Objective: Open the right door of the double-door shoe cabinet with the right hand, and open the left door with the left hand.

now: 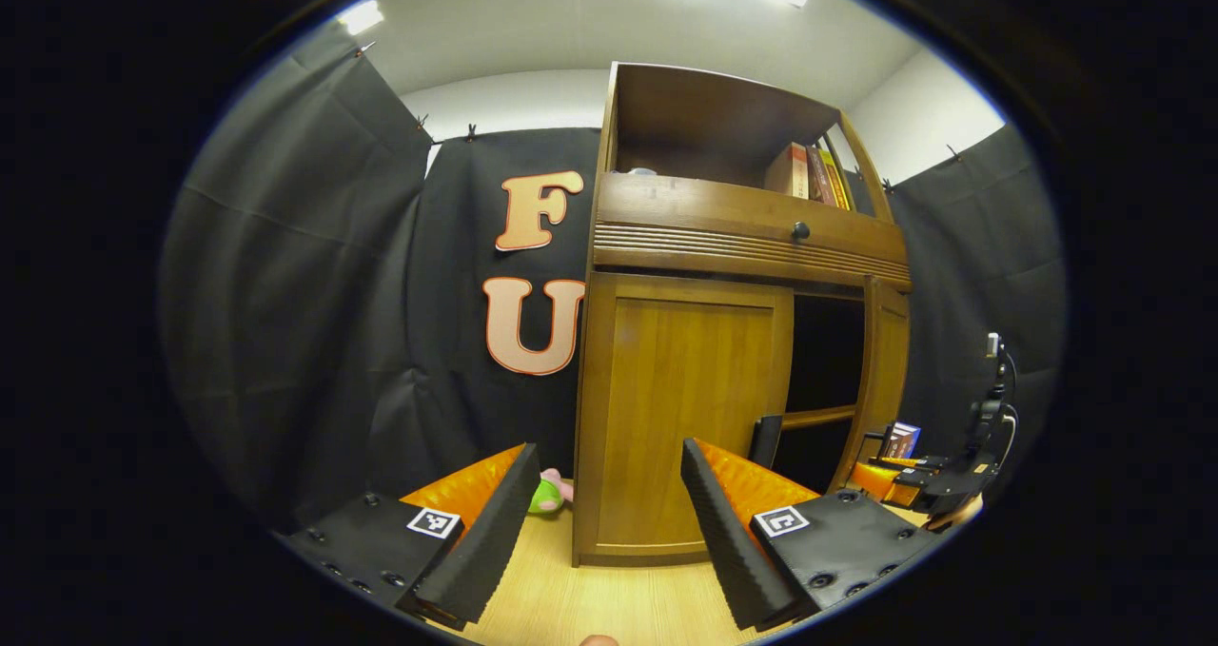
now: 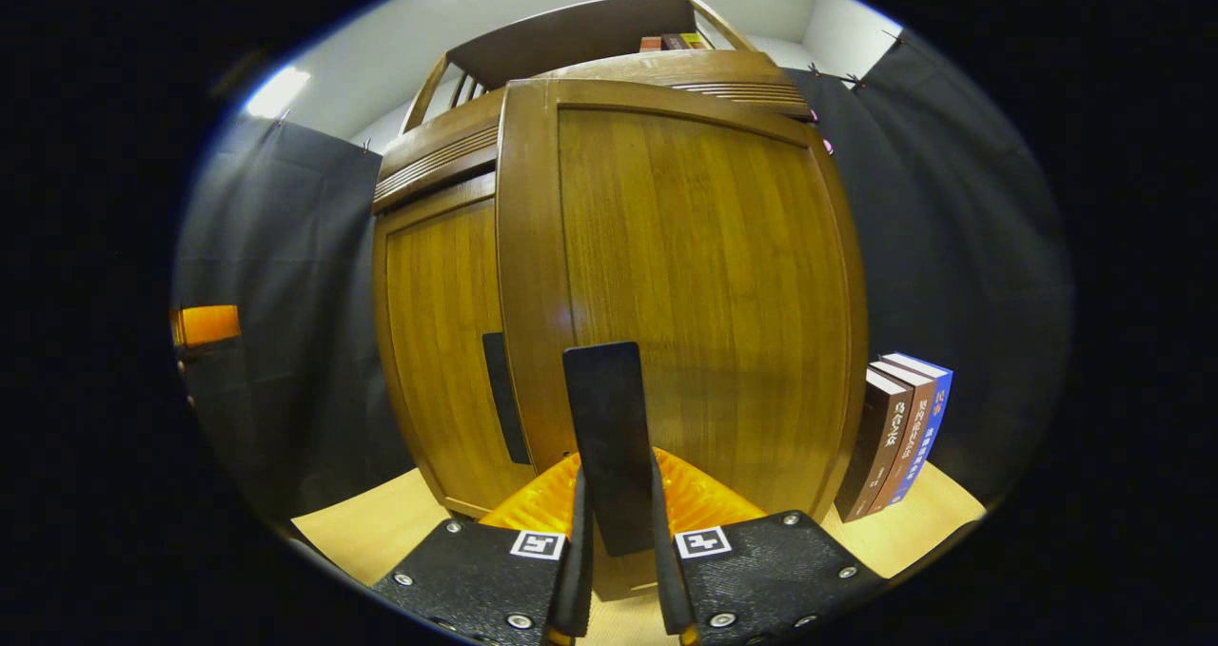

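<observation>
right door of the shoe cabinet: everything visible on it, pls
The right door is a warm brown wooden panel inside a raised frame, with a dark flat upright handle near its inner edge. It stands swung open; the left gripper view shows a dark interior with a shelf behind it. The right tool is shut on the handle. Books stand beside its outer edge.

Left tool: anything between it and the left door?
Nothing. In the left gripper view, bare wood floor runs from the open left tool to the closed left door.
</observation>
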`<state>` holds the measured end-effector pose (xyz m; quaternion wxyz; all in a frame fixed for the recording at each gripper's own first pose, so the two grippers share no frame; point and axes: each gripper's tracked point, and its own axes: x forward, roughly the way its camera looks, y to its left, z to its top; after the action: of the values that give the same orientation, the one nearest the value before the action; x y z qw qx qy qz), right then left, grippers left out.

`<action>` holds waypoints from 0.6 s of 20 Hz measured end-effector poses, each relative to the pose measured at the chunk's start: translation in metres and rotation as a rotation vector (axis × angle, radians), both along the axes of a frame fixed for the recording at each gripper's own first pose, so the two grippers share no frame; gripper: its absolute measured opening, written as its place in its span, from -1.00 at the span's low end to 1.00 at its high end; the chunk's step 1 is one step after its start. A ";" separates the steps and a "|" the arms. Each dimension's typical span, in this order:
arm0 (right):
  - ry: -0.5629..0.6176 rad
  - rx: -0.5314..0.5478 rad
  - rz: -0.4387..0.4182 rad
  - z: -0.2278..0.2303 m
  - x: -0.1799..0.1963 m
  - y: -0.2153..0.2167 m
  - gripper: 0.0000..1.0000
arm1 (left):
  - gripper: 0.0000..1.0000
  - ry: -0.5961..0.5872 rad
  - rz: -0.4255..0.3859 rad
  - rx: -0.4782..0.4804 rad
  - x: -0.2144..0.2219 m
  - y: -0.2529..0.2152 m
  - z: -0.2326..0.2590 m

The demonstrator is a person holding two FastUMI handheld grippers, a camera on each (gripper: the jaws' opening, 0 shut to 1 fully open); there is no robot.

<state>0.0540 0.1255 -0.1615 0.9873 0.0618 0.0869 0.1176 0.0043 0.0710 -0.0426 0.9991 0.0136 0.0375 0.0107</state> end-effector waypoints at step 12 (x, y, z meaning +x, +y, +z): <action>-0.023 -0.052 -0.036 0.007 -0.045 -0.053 -0.61 | 0.90 -0.021 -0.004 0.012 -0.004 -0.003 0.005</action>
<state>0.0094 0.0726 -0.1547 0.9915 0.0365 0.0773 0.0982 0.0002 0.0680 -0.0378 0.9994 0.0194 0.0269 0.0091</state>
